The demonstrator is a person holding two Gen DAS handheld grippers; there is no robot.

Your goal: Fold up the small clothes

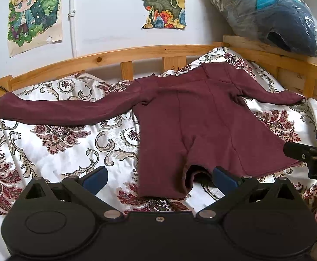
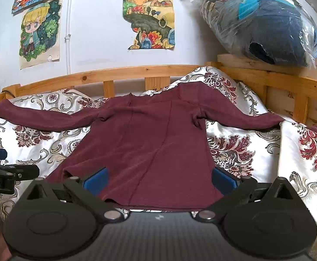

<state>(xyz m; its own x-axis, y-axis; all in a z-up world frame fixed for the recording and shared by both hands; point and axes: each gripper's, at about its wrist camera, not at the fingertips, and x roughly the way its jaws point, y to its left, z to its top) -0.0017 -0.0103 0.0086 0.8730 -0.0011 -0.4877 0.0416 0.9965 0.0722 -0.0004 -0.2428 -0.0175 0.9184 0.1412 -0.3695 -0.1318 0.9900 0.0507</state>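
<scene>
**newbie_folds:** One maroon top (image 1: 186, 117) spread flat on the bed (image 1: 49, 152), both sleeves out to the sides, hem toward the cameras. Where do I grab it?

**knit_nerd:** Looks like a soft, light knit with raised seams running down the body, so I'd guess it's floppy and will sag and drape from wherever you pinch it. No stiffness to count on. The floral bedspread looks satiny (probably slick, so the top may slide rather than fold cleanly). I'd take the two hem corners or a sleeve cuff.

**newbie_folds:** And the grippers?

**knit_nerd:** Left gripper (image 1: 159, 177) has its blue fingers (image 1: 95, 177) spread wide, holding nothing, right at the rumpled hem corner. Right gripper (image 2: 159, 178) is also wide open and empty, straddling the hem on the other side. Wooden rail (image 1: 119, 57) sits behind.
</scene>
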